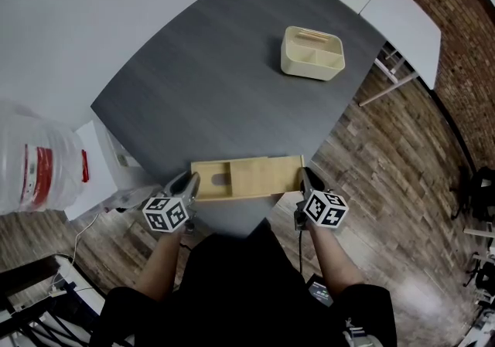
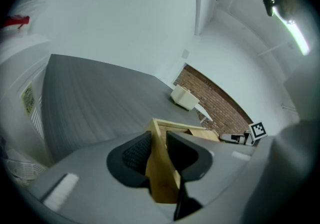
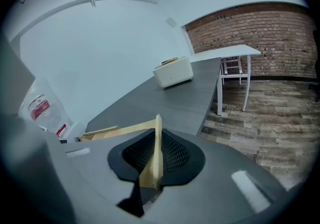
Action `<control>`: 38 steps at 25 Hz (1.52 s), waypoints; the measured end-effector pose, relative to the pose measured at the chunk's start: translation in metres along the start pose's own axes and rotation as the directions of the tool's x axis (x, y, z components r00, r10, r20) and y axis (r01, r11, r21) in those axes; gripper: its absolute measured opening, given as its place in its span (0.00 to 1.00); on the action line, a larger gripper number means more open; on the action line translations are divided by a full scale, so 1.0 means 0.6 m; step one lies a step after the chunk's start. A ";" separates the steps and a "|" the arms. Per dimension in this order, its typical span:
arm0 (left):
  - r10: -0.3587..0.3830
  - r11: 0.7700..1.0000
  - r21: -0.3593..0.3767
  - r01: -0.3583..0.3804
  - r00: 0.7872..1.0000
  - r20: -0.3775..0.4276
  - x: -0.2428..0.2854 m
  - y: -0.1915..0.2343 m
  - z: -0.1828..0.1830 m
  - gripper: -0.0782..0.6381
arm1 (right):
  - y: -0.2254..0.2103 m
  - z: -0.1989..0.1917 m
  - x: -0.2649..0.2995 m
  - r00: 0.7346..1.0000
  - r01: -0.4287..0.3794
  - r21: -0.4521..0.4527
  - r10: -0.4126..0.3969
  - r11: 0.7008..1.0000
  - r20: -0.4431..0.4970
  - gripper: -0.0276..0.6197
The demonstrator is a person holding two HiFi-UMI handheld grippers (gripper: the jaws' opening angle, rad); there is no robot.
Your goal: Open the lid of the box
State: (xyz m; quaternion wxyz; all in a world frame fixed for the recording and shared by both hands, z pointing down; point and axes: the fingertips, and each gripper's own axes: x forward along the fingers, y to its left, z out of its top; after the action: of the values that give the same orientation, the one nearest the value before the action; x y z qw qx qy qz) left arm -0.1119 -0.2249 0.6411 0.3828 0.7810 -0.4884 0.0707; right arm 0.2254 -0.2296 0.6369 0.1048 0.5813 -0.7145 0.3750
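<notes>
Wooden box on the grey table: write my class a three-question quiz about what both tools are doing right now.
1. True or false: the left tool is clamped on an end of the wooden box.
2. What else stands on the table? A cream bin; B kettle; C laptop.
3. Fill in: the thin lid is gripped by the ____ tool.
Key: 1 true; 2 A; 3 right tool.

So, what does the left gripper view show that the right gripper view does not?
Only the left gripper view: the other gripper's marker cube and a lit ceiling lamp. Only the right gripper view: the wooden floor. Both: the wooden box, the cream caddy, the brick wall, the grey table.
</notes>
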 end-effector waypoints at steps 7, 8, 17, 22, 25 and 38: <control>0.006 0.999 0.035 -0.006 1.000 -0.010 0.001 -0.003 0.000 0.24 | -0.015 0.005 -0.007 1.000 0.023 -0.010 -0.023 1.000 0.004 0.11; 0.006 0.999 0.036 -0.006 1.000 -0.010 0.001 -0.003 0.000 0.24 | -0.015 0.006 -0.007 1.000 0.024 -0.015 -0.024 1.000 0.004 0.11; 0.006 0.999 0.037 -0.006 1.000 -0.013 0.000 -0.002 0.000 0.24 | -0.022 0.011 -0.012 0.999 0.044 -0.047 -0.043 0.998 0.008 0.10; 0.008 0.999 0.040 -0.008 1.000 -0.018 0.001 -0.002 -0.001 0.24 | -0.025 0.011 -0.013 0.998 0.059 -0.059 -0.058 0.997 0.010 0.10; 0.008 0.999 0.037 -0.008 1.000 -0.021 0.001 -0.001 -0.002 0.24 | -0.037 0.013 -0.014 0.997 0.082 -0.055 -0.082 0.995 0.013 0.10; 0.010 1.000 0.029 -0.010 1.000 -0.018 0.002 -0.003 -0.001 0.24 | -0.069 0.024 -0.024 0.991 0.129 -0.049 -0.128 0.990 0.026 0.10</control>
State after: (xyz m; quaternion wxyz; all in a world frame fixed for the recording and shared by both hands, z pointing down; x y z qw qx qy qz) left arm -0.1100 -0.2250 0.6411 0.3754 0.7833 -0.4878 0.0866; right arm 0.2715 -0.2302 0.6358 0.1353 0.6274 -0.6861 0.3427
